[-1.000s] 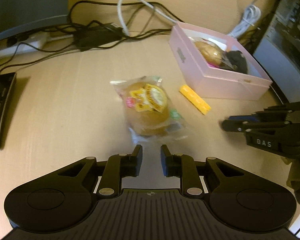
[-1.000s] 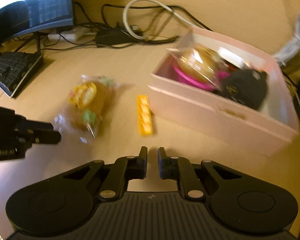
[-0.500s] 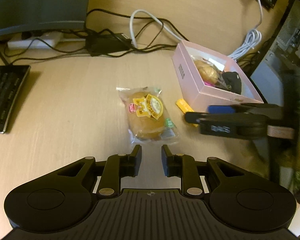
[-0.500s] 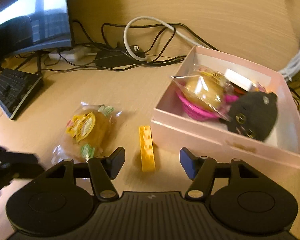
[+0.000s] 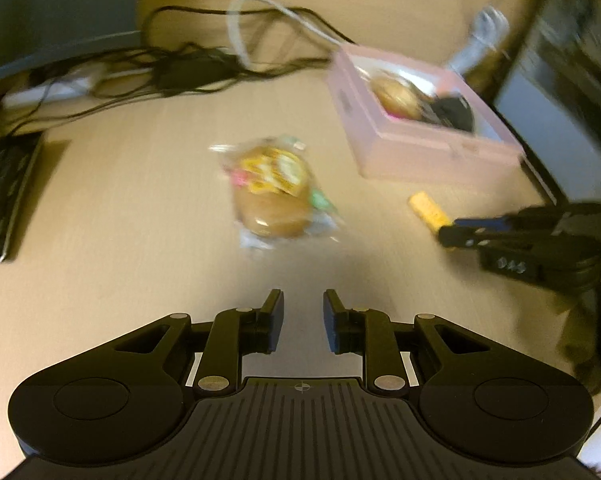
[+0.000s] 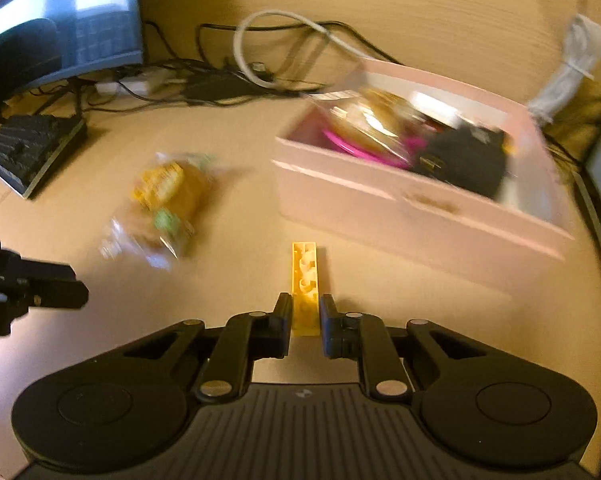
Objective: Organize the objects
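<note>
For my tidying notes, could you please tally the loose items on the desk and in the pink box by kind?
Wrapped buns: 2, one on the desk, one in the pink box
Yellow bricks: 1, clamped by the right gripper, brick
Black pouch-like items: 1, in the box
Magenta items: 1, under the boxed bun, too blurred to name
Total: 5

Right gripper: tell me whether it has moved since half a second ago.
Yes. The right gripper has advanced toward the pink box and closed on the yellow brick, which previously lay ahead of its open fingers.

Motion blur smears the wrapped bun's [image 5: 274, 196] label and the pink box's [image 6: 400, 208] contents.
</note>
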{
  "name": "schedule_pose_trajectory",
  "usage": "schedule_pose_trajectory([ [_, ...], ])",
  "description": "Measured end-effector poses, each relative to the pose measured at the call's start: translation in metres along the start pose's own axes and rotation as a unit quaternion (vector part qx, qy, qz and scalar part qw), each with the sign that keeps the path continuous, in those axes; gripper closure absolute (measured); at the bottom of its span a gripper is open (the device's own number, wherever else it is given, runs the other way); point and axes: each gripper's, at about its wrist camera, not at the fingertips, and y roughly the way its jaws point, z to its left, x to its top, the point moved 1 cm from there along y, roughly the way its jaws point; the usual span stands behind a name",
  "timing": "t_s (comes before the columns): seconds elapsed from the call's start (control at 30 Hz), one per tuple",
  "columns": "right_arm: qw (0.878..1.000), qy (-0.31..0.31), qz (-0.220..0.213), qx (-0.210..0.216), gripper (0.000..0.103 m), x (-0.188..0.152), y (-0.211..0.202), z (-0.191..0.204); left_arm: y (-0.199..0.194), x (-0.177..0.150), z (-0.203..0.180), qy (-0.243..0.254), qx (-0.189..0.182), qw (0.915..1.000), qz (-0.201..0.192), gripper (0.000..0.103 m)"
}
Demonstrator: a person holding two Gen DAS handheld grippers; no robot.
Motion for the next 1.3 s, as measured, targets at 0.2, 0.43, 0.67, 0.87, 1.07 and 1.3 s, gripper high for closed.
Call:
schedule_pose_trajectory([
  [0.2,0.999,0.037,0.001,-0.034,0.029,-0.033,-0.018,-0.030,0.017,-0.011,-0.035,0.070,0.007,0.9973,0.018,0.075],
  [0.43,0.995,0.079,-0.004,-0.060,0.003,-0.056,-0.021,-0.055,0.023,-0.012,-0.054,0.097,0.016,0.9952,0.000,0.073],
  [0.67,0.994,0.080,-0.019,-0.066,0.000,-0.065,-0.023,-0.059,0.026,-0.012,-0.057,0.074,0.030,0.9968,-0.009,0.072],
  [0.87,0.995,0.071,-0.024,-0.061,0.000,-0.065,-0.022,-0.060,0.031,-0.008,-0.073,0.093,0.013,0.9955,0.014,0.049],
  [1.07,0.996,0.062,-0.023,-0.053,0.000,-0.066,-0.023,-0.061,0.036,-0.008,-0.083,0.077,-0.043,0.9957,0.028,0.015],
  [1.3,0.997,0.047,-0.037,-0.043,0.000,-0.071,-0.025,-0.060,0.015,0.033,-0.026,-0.081,0.064,0.9898,-0.097,0.020],
])
